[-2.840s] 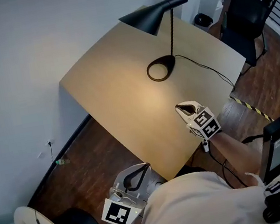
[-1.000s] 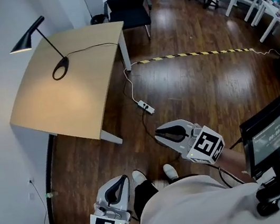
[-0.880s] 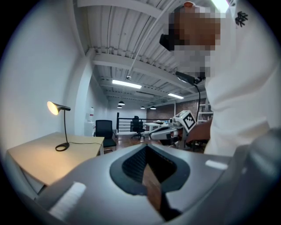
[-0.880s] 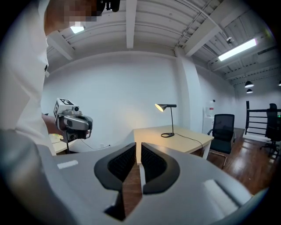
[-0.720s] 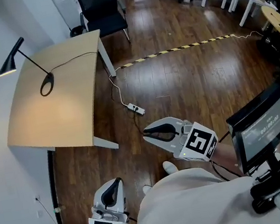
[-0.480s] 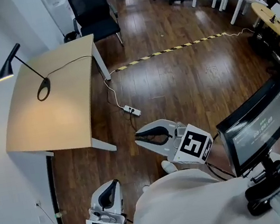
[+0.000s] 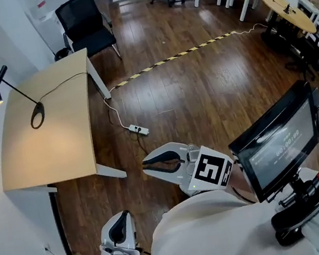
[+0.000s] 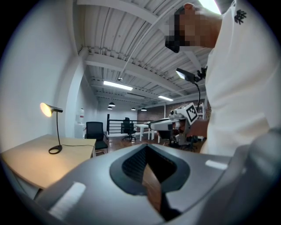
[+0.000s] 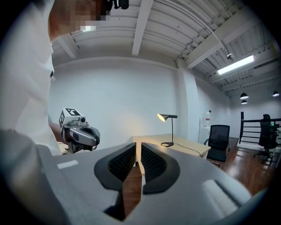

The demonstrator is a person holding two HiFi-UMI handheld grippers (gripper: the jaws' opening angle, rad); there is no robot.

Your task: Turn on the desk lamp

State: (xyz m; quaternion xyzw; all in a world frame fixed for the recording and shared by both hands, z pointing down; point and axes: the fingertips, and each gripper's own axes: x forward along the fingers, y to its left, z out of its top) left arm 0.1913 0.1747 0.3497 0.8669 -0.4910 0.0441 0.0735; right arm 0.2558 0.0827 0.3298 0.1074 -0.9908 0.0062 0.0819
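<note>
The black desk lamp stands lit on the light wooden desk at the far left, casting a warm glow on the wall and desktop. It also shows small in the left gripper view as the lamp and in the right gripper view as the lamp. My left gripper hangs low beside my body, shut and empty. My right gripper is held over the wooden floor, well clear of the desk, shut with nothing between its jaws.
A black chair stands behind the desk. A white power strip and its cable lie on the floor beside a desk leg. A yellow-black tape strip crosses the floor. A monitor on a stand sits at my right shoulder.
The view has swung away from the desk, which now sits far at the upper left. Both grippers have left the desk and hang near my body. The lamp stays lit.
</note>
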